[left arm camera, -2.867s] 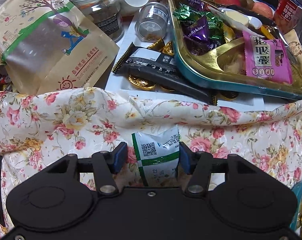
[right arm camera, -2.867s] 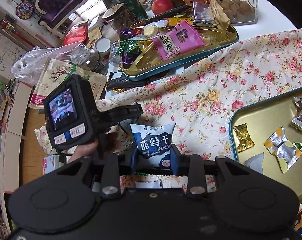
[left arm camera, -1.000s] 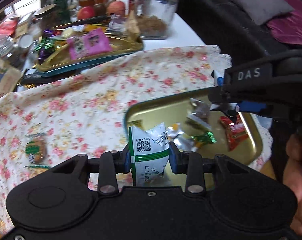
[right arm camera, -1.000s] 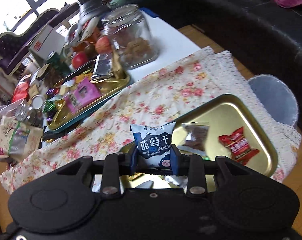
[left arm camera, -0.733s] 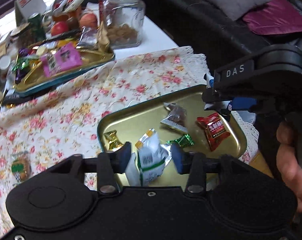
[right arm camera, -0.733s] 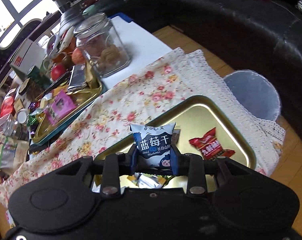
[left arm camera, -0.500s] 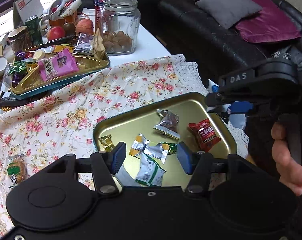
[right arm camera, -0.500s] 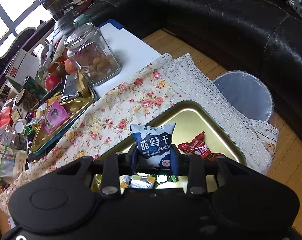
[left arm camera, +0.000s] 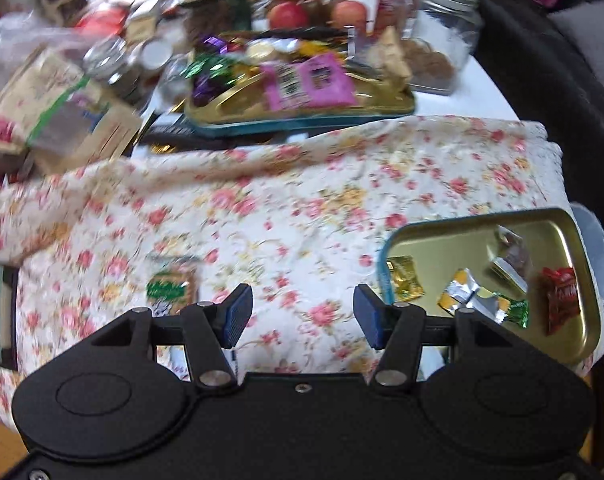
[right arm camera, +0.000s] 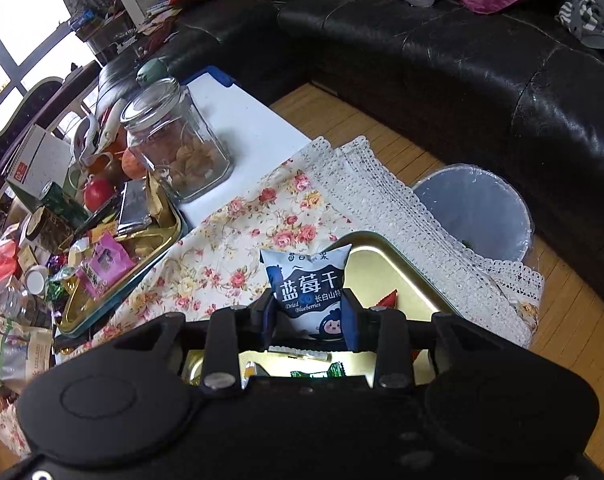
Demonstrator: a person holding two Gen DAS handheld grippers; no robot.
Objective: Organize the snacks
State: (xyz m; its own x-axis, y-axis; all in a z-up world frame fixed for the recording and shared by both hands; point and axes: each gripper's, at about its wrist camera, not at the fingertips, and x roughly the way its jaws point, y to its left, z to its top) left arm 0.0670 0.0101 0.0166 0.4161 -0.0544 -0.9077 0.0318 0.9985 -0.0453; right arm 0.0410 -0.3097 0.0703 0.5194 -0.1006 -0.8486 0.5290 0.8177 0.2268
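One packet dropped, one still to go.
Your left gripper (left arm camera: 302, 316) jaws gape empty; right gripper (right arm camera: 306, 312) jaws, easing apart, grip the blueberry packet (right arm camera: 307, 288) above the gold tray (right arm camera: 385, 264).

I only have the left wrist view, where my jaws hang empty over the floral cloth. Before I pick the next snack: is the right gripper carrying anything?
Observer: Yes. The right gripper has its jaws closed on a dried blueberry packet.
Operator: Where is that packet relative to the gold tray?
Observer: In the right wrist view it is above the gold tray. The tray floor shows behind and below the jaws, and the packet is not yet released.
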